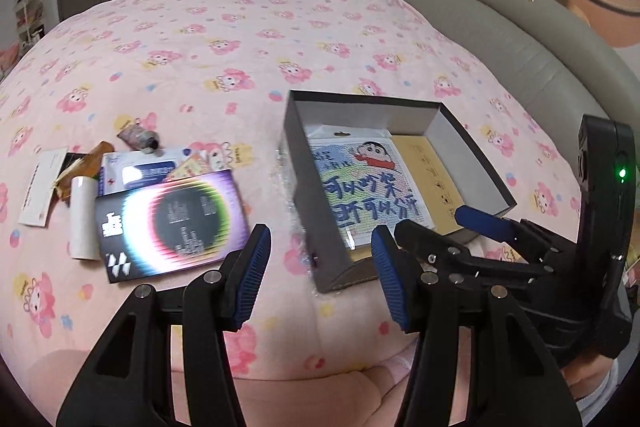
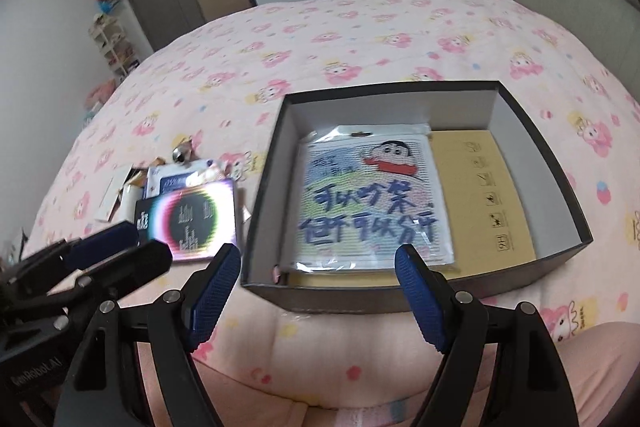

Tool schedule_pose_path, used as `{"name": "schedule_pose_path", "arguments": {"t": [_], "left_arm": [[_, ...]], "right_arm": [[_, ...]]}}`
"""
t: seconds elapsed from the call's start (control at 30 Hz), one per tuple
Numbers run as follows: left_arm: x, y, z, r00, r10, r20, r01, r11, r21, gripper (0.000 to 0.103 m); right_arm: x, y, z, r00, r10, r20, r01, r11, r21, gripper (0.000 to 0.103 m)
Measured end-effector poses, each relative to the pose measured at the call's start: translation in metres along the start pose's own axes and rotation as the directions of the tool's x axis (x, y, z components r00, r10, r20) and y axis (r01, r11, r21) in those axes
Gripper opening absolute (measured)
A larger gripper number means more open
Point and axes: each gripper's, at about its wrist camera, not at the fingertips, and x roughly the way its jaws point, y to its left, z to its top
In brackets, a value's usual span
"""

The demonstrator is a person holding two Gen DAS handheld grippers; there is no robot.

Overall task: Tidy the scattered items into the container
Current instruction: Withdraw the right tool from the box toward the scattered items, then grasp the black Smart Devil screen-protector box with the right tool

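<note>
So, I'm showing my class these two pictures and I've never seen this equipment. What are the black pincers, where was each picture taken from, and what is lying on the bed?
They are hand-held tongs, one in each of a person's hands, each carrying a camera that looks along its fingers. One picture is from the left tongs, the other from the right tongs. Both stand open and hold nothing. On the pink bedspread sits an open dark box containing a cartoon picture pack. Beside it lie scattered items, among them a rainbow-ringed booklet and a white roll.
</note>
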Motion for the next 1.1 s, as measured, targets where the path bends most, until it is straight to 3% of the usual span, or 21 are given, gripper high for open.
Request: {"name": "schedule_pose_path", "arguments": {"t": [0.47, 0.77, 0.87, 0.97, 1.1], "left_arm": [[-0.018, 0.074, -0.013, 0.999, 0.029, 0.025, -0.026, 0.992, -0.120, 0.054], [-0.009, 0.126, 0.005, 0.997, 0.068, 0.040, -0.057, 0.970, -0.237, 0.052], [-0.005, 0.148, 0.020, 0.993, 0.105, 0.053, -0.086, 0.955, -0.284, 0.052], [0.010, 0.174, 0.026, 0.989, 0.145, 0.028, -0.125, 0.923, -0.364, 0.052], [0.036, 0.207, 0.014, 0.985, 0.168, -0.032, -0.164, 0.870, -0.466, 0.052]], "right_arm": [[0.024, 0.086, -0.003, 0.999, -0.013, -0.032, 0.008, 0.992, -0.128, 0.078], [0.045, 0.117, 0.021, 0.999, -0.019, -0.031, 0.013, 0.982, -0.187, 0.078], [0.050, 0.128, 0.038, 1.000, 0.005, -0.020, -0.009, 0.980, -0.199, 0.078], [0.063, 0.141, 0.051, 1.000, 0.016, -0.016, -0.020, 0.975, -0.221, 0.078], [0.096, 0.156, 0.047, 0.994, 0.038, -0.098, -0.060, 0.971, -0.230, 0.078]]}}
